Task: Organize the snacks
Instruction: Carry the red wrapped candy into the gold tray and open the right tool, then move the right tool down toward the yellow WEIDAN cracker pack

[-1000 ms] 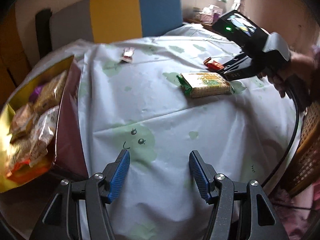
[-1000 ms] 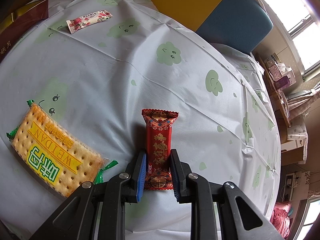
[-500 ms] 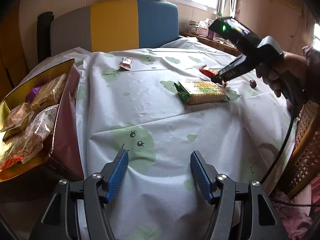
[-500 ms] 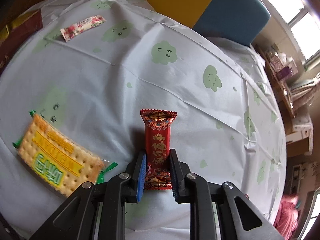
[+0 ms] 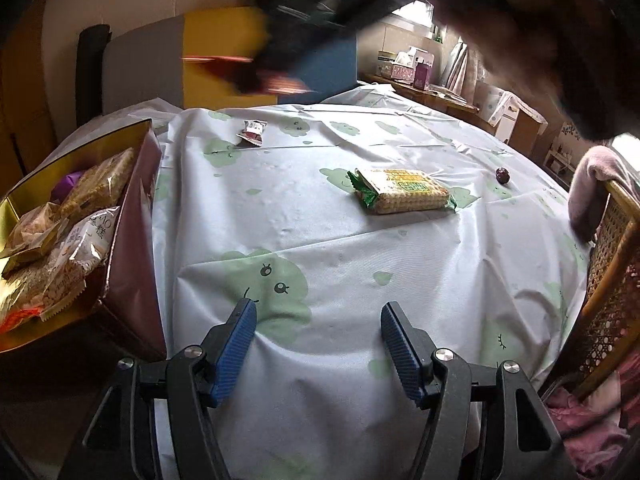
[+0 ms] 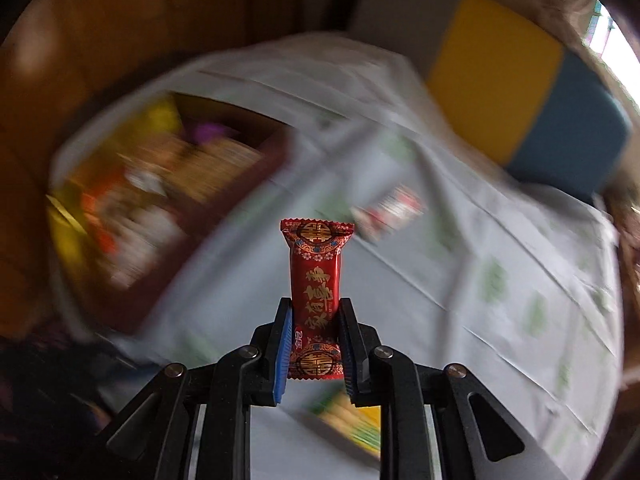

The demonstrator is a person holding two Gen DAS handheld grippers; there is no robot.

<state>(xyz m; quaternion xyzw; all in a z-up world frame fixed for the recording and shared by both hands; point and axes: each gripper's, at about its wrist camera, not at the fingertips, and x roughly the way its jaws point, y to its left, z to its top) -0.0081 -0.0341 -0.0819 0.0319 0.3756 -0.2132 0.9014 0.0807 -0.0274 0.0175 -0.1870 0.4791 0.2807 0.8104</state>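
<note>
Bench cloth (image 5: pixel 360 240): smooth, slight sheen, creased; looks like plastic sheet w/ pale green print. Cracker pack (image 5: pixel 402 196): clear glossy film. Red candy wrapper (image 6: pixel 316 280): shiny foil-like film, crimped ends. Snack box (image 5: pixel 132 240): glossy gold lining, maroon outside. Left tongs (image 5: pixel 316 344): matt black plastic, ribbed blue pads, metal rivets. Chair (image 5: pixel 612 272): woven cane, wood frame.

The right gripper (image 6: pixel 313 346) is clamped tight, its blue pads (image 6: pixel 283 352) pressing from both sides on the lower half of a red candy wrapper (image 6: pixel 315 280) that stands straight out ahead of the fingertips, its top end free beyond them. It tilts steeply downward, clear of the surface below. The left gripper (image 5: pixel 317 344) hangs with its jaws well apart and nothing between the blue pads (image 5: pixel 236 346), angled down at the cloth just under its fingertips.
</note>
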